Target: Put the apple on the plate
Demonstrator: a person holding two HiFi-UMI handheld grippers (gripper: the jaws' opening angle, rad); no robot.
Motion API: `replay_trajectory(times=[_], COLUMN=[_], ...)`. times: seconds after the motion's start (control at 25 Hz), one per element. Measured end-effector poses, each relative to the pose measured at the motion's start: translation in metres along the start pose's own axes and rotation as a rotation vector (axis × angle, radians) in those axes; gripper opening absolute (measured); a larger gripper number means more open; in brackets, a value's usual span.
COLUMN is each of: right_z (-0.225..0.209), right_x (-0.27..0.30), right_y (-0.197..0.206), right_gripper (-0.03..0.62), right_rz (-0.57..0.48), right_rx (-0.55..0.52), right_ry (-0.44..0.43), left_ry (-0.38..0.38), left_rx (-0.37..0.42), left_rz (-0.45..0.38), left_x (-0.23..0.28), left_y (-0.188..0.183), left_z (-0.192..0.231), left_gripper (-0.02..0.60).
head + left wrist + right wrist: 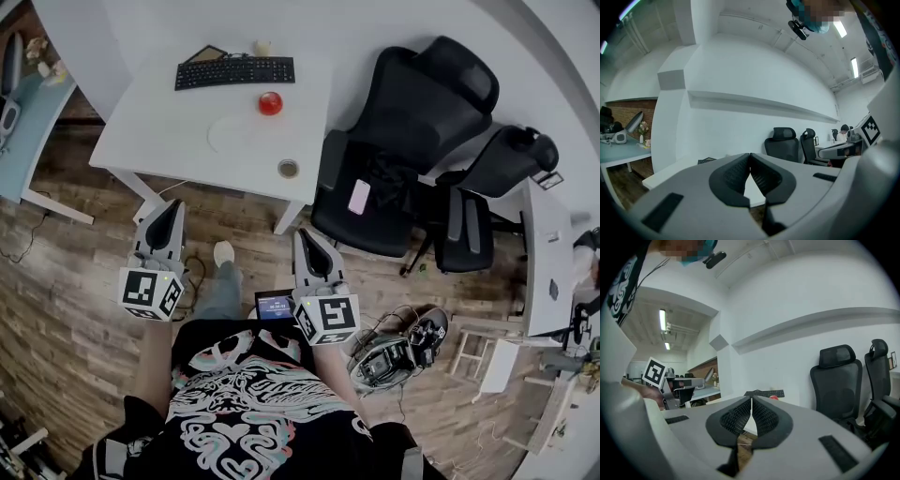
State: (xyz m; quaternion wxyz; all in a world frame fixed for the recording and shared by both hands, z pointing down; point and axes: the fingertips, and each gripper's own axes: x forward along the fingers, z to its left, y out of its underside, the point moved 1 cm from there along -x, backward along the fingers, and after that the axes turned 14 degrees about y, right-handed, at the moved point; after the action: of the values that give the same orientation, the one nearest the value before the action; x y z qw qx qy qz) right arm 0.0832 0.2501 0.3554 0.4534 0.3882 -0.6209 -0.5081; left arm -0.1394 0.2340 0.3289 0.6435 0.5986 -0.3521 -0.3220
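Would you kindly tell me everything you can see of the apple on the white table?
The apple is small, round and glossy red, with a bright highlight on top. It rests on the white table, just in front of the black keyboard and beside the far-right rim of the white plate, not on it. Only the table touches it. The right gripper view shows just a red sliver.

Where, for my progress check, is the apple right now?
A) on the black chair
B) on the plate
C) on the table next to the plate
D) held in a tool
C: the apple sits on the table itself, just beyond the rim of the plate.
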Motion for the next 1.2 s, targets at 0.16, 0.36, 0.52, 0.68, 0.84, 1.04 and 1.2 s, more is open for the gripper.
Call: replay_trajectory(times=[0.16, 0.36, 0.52, 0.68, 0.84, 1.04, 1.2], right_z=[-0.002, -0.007, -0.008, -0.009, -0.007, 0.002, 0.001], right_x=[0.029, 0.079, 0.131, 0.184, 0.231, 0.28, 0.305], right_y=[-0.003, -0.01, -0.014, -0.02, -0.026, -0.026, -0.025], right_gripper=[0.03, 0.029, 0.031, 0.03, 0.03, 0.031, 0.031], right_rz=[-0.001, 0.01, 0.028, 0.05, 0.065, 0.082, 0.1], right_rx=[-0.005, -0.001, 0.014, 0.022, 0.013, 0.015, 0.047], right_ry=[0.015, 0.04, 0.047, 0.065, 0.083, 0.102, 0.128], left_ry=[0.0, 0.025, 0.046, 0.07, 0.092, 0.12, 0.14], left_rx=[-0.002, 0.0, -0.007, -0.024, -0.038, -0.034, -0.002], left_rz=[0.002, -0.002, 0.001, 0.012, 0.023, 0.023, 0.053], left_x=[0.024, 0.067, 0.109, 0.152, 0.185, 0.217, 0.235], left_y=[0.004, 0.0, -0.002, -0.001, 0.001, 0.003, 0.005], left_z=[0.025, 0.065, 0.104, 0.144, 0.182, 0.226, 0.244], left_gripper=[0.017, 0.017, 0.017, 0.017, 0.017, 0.017, 0.017])
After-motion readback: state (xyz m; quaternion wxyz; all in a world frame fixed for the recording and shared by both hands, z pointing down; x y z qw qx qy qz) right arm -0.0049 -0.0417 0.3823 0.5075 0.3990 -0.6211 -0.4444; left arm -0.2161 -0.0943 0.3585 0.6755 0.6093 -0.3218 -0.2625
